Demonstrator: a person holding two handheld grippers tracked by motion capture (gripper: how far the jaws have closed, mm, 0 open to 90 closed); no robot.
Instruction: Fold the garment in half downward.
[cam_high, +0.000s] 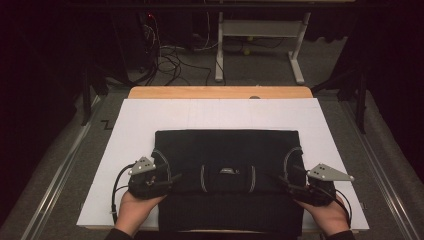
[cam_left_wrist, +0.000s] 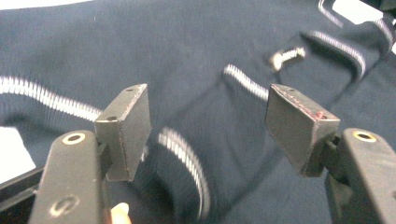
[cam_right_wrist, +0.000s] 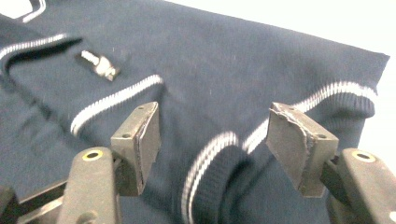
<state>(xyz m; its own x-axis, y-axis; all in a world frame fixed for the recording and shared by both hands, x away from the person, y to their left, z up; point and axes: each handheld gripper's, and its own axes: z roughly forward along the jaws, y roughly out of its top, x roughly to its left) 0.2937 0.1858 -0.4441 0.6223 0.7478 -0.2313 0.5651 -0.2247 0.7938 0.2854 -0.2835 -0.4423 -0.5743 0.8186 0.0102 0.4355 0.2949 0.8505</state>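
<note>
A dark navy sweater (cam_high: 227, 150) with thin white stripes is lying flat on a white sheet (cam_high: 150, 117) that is covering a wooden desk (cam_high: 220, 92). The garment is folded into a broad rectangle, sitting toward the near edge of the sheet, with its striped cuffs turned inward across the middle. A small label (cam_high: 228, 170) is showing near the centre of the fold.

The left tongs (cam_high: 172, 178) are resting at the sweater's left edge, held by the person's left hand (cam_high: 136, 209). In the left gripper view, the left tongs (cam_left_wrist: 208, 128) are standing spread, with a striped cuff (cam_left_wrist: 184, 163) lying between and below them; the pads are not pressing on it.

The right tongs (cam_high: 286, 183) are sitting at the sweater's right edge, held by the right hand (cam_high: 327, 216). In the right gripper view, the right tongs (cam_right_wrist: 215, 137) are likewise spread apart, with a ribbed striped cuff (cam_right_wrist: 215, 172) bunched between them and untouched by the pads.

Beyond the desk, grey floor (cam_high: 260, 70), tangled cables (cam_high: 170, 60) and a white table frame (cam_high: 260, 30) are visible in dim light.
</note>
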